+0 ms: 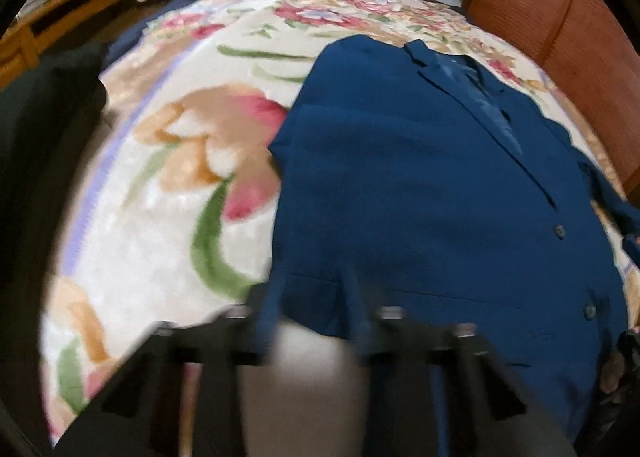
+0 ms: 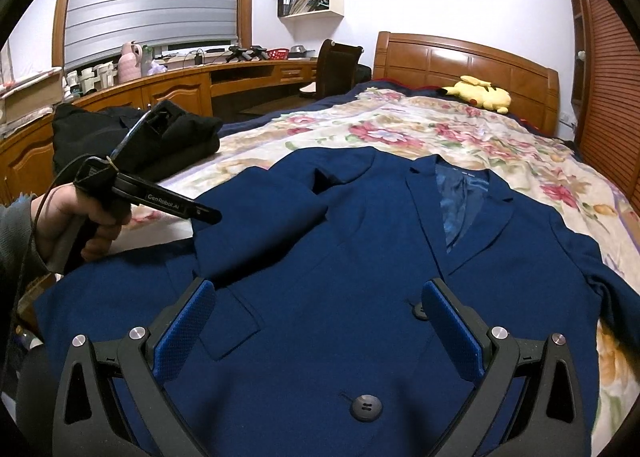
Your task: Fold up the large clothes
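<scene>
A dark blue suit jacket (image 1: 420, 197) lies front up on the floral blanket, collar toward the headboard. In the right wrist view the jacket (image 2: 360, 257) has its left sleeve folded across the chest. My left gripper (image 1: 312, 309) is blurred; its fingers stand close together with the jacket's lower left edge between them. From the right wrist view, a hand (image 2: 60, 217) holds that left gripper (image 2: 216, 217), its narrow tip at the folded sleeve's edge. My right gripper (image 2: 320, 289) is open over the jacket's front near the buttons (image 2: 364, 407), with nothing between its blue pads (image 2: 184, 333).
The floral blanket (image 2: 440, 129) covers the bed up to a wooden headboard (image 2: 460, 61), where a yellow plush toy (image 2: 480, 95) lies. A black garment (image 2: 180, 137) sits at the bed's left edge. A wooden desk (image 2: 160, 85) and a chair (image 2: 336, 65) stand beyond; a wardrobe (image 2: 608, 77) is on the right.
</scene>
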### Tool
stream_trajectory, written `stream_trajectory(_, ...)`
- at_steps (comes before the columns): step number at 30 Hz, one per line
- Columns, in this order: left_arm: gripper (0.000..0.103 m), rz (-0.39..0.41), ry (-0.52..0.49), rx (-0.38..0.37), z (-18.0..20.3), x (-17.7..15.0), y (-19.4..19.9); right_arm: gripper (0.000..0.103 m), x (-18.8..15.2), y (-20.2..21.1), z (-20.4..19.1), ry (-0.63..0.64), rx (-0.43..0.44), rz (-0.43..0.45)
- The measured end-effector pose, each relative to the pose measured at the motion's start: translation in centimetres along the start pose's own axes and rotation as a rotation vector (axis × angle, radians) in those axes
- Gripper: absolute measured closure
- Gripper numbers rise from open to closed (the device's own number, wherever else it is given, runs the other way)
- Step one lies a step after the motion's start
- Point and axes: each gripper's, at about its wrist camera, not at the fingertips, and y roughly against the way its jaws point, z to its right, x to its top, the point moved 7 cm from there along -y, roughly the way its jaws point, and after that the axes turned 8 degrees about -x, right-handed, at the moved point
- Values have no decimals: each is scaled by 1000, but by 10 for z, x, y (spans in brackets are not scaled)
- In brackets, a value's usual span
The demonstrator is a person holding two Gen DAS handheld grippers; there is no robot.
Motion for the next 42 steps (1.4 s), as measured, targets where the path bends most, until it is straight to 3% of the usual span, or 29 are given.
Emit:
stream_trajectory(1, 98, 11, -7, -15, 6, 2, 5, 0, 0, 0, 1, -1, -1, 1)
stream_trajectory(9, 99, 203, -151, -42, 84, 38, 73, 0, 1, 13, 25, -44, -35, 21)
stream_trajectory(21, 99, 268, -338, -186, 211, 54, 86, 0, -20, 42, 82, -149, -146, 15)
stream_trajectory(25, 99, 272, -377, -164, 233, 43, 82, 0, -28, 51, 94, -182, -177, 5)
stream_trajectory(27, 91, 288, -400, -140, 236, 37, 84, 0, -29, 54, 94, -191, -186, 3)
stream_trajectory(29, 61, 303, -390, -139, 234, 31, 89, 0, -29, 58, 91, -198, -189, 3)
stream_trajectory(32, 33, 354, -364, -138, 225, 24, 102, 0, -25, 60, 81, -204, -186, 3)
stream_trajectory(34, 21, 387, -351, -126, 215, 17, 109, 0, -22, 56, 78, -202, -177, 5)
stream_trajectory(42, 21, 401, -279, -66, 169, -13, 103, 0, -16, 30, 73, -158, -134, -12)
